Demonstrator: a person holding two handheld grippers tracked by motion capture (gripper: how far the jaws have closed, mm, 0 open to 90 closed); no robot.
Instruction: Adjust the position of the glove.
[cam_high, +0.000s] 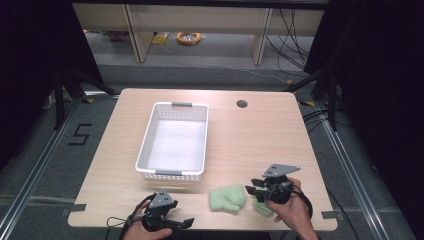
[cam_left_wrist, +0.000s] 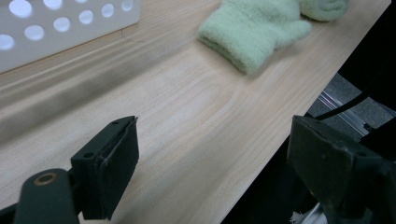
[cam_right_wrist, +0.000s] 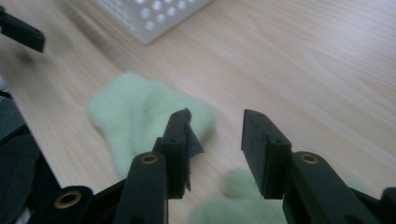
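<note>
Two pale green mittens sit at the near edge of the table: the bigger-showing mitten lies flat and free, right of centre, and a second mitten is just beside it, partly under the right gripper. Right gripper has jaws part open, nothing between the pads; in the right gripper view bare wood shows through the gap, first mitten just ahead-left, second one low under the jaws. Looks like a let-go pose, not a grab, though the view is blurred there so whether a pad brushes the fabric I can't tell. Left gripper waits at the table's front edge, left of the mittens, jaws spread wide and empty, aimed along the wood toward the mitten; likely parked to stay clear while the right hand works. White basket stands empty mid-table, well apart from the mittens, long side running away from the person; probably the drop target, which would explain the open top facing both hands. Mittens not in it yet.
</note>
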